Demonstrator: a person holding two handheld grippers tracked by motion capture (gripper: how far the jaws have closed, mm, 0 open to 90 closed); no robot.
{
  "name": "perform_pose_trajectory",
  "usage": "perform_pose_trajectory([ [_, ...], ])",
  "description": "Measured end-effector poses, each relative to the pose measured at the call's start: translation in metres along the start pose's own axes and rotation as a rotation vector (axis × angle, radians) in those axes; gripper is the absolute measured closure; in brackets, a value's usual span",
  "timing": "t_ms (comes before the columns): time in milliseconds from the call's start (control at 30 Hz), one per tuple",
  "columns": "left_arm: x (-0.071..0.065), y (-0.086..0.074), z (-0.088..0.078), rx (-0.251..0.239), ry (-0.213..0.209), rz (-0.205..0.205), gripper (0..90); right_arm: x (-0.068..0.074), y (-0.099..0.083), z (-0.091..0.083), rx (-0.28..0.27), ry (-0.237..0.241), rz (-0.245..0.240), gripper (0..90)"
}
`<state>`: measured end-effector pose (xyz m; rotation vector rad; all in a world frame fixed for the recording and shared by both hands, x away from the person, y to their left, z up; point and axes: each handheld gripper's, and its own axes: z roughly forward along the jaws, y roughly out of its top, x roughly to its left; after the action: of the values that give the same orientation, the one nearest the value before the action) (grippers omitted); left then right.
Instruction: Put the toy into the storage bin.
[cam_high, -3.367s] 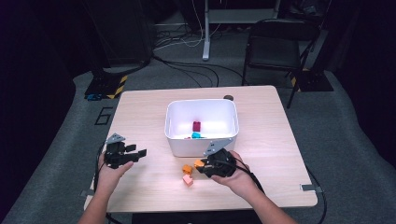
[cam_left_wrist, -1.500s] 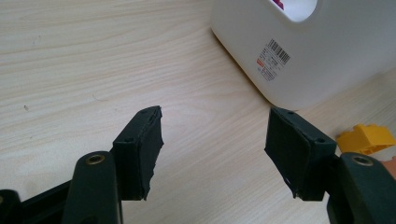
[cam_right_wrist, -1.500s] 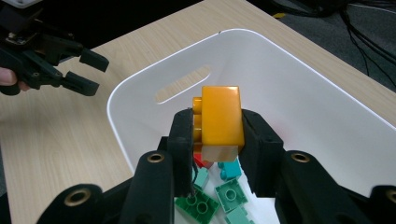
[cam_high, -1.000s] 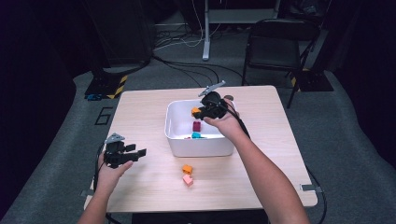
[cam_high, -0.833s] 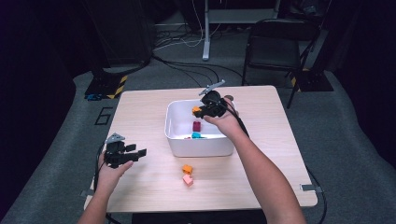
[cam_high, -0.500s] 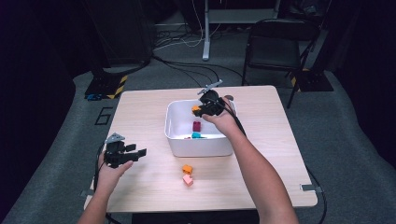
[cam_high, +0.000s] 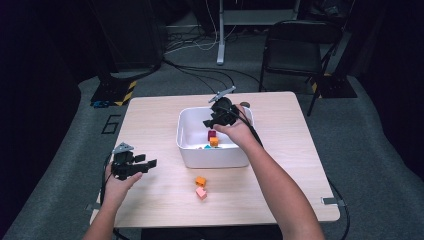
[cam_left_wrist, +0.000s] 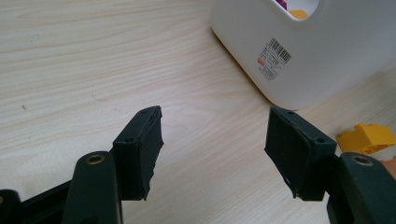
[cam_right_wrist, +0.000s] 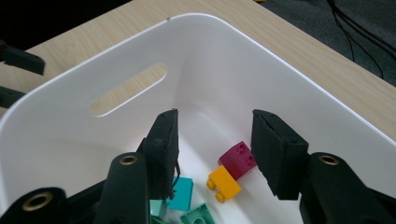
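Note:
A white bin (cam_high: 215, 158) stands mid-table. My right gripper (cam_high: 209, 123) hovers over its far right side. Its jaws have just been opening and now stand open with nothing between them. In the right gripper view, the right gripper (cam_right_wrist: 212, 140) looks down at an orange brick (cam_right_wrist: 224, 184) lying against a magenta brick (cam_right_wrist: 238, 160) on the bin floor, beside teal bricks (cam_right_wrist: 180, 193). My left gripper (cam_high: 148, 163) rests open and empty at the table's left front. The left gripper (cam_left_wrist: 212, 135) points at the bin's wall (cam_left_wrist: 299, 60).
An orange brick (cam_high: 200, 181) and a pink brick (cam_high: 201, 193) lie on the table in front of the bin; the orange one (cam_left_wrist: 367, 138) shows beside my left gripper's right jaw. A black chair (cam_high: 295, 47) and cables stand beyond the table's far edge.
The right gripper, shut on an orange brick over the bin a second ago, has opened and the brick now lies in the bin. The left gripper has not moved.

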<state>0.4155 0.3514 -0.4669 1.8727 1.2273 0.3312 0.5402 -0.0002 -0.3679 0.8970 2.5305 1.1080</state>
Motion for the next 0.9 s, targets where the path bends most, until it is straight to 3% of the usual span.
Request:
perform_pose_trajectory([
  [333,-0.001,0.0,0.0,0.005,0.002,0.003,35.8,0.033,-0.006,-0.045,-0.102,0.05,-0.05,45.2],
  [733,-0.002,0.0,0.0,0.005,0.004,0.004,35.8,0.074,-0.031,-0.07,-0.077,0.115,-0.095,42.9],
  [900,-0.002,0.0,0.0,0.004,0.005,0.004,35.8,0.085,-0.049,-0.071,-0.075,0.105,-0.118,44.0],
])
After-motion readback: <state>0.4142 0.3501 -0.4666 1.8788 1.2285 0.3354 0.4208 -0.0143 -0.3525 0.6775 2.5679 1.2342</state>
